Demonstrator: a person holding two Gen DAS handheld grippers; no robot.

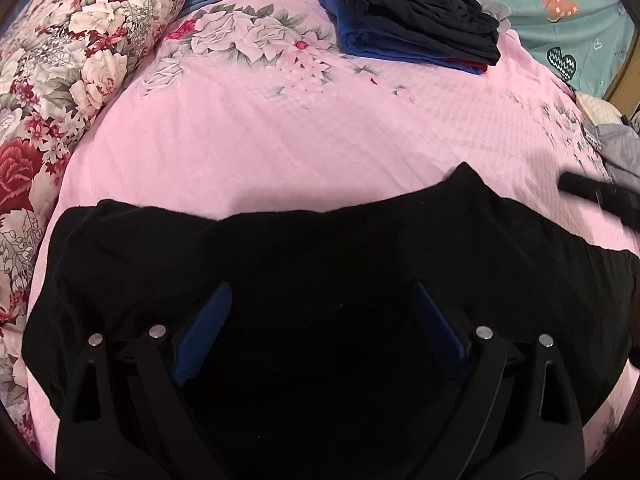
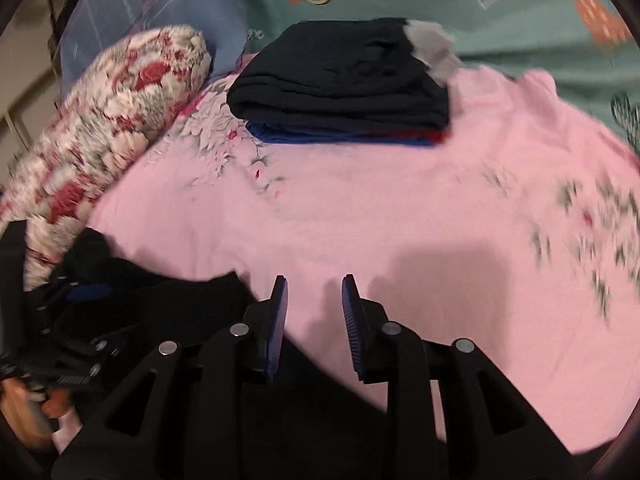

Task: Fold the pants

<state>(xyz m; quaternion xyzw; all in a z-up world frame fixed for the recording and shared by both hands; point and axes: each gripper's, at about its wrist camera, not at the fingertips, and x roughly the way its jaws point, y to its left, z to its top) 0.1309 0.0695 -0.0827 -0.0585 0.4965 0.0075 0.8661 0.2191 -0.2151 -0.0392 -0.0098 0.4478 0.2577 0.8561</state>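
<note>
Black pants (image 1: pixel 320 272) lie spread flat across the near edge of the bed (image 1: pixel 280 140), on the pink floral sheet. Left tongs (image 1: pixel 322 300) hang directly over the pants, jaws wide apart, blue pads (image 1: pixel 210 312) on either side of bare black cloth, nothing pinched; contact with the fabric can't be told. Right tongs (image 2: pixel 314 296) sit toward the pants' right end, jaws parted to a medium gap, empty, tips over pink sheet just past the pants' (image 2: pixel 192 312) edge; the cloth runs under the left finger and the tongs' body. In the left wrist view the right tongs (image 1: pixel 600 196) show as a blurred dark bar at the right edge, just beyond the pants' far right corner. Folded stack (image 1: pixel 412 20) of black over blue clothing, with a red strip showing, sits at the far edge of the bed, well apart from the pants. Floral pillow (image 1: pixel 72 80) along the left edge. Teal quilt (image 1: pixel 560 20) behind the stack. Right wrist view is motion-blurred.
</note>
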